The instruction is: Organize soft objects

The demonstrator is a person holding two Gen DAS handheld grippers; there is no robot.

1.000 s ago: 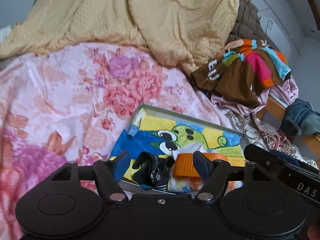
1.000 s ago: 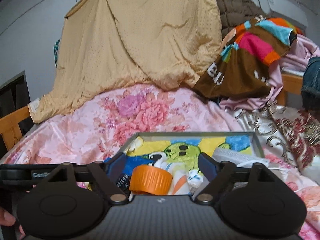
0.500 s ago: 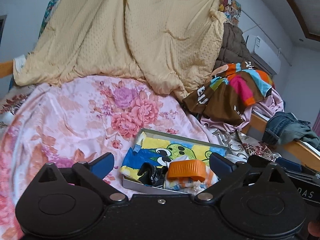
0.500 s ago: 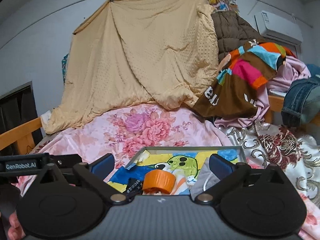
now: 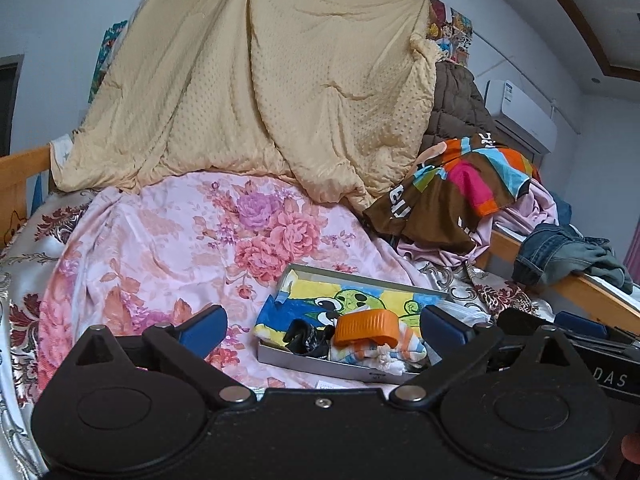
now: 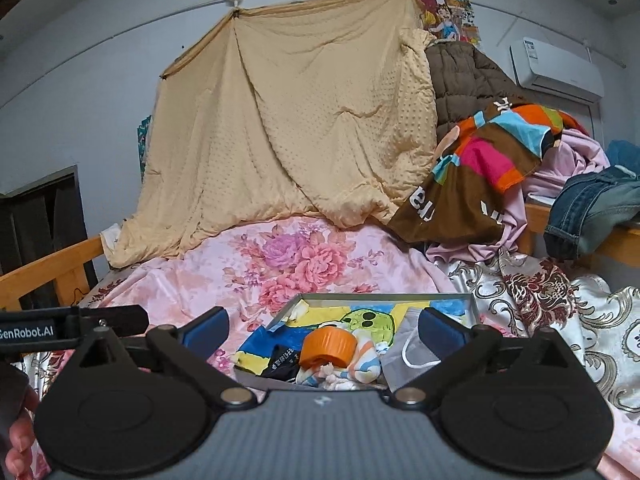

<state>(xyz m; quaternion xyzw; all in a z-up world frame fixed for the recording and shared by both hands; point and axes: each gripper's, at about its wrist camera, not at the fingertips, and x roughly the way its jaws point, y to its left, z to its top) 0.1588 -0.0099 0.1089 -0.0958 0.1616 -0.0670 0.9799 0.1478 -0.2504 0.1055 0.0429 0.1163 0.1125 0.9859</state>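
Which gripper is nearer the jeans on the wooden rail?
Right. The jeans lie off to the right gripper's right; the left gripper sits on its far side, further away.

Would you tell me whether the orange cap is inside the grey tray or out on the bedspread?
Inside: the orange cap rests on the small cloths within the grey tray.

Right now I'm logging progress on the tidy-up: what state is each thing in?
Left gripper: open, holding nothing.
Right gripper: open, holding nothing.
Tray: on the bed, filled.
Orange cap: lying in tray.
Face mask: draped over tray edge.
Beige blanket: hanging.
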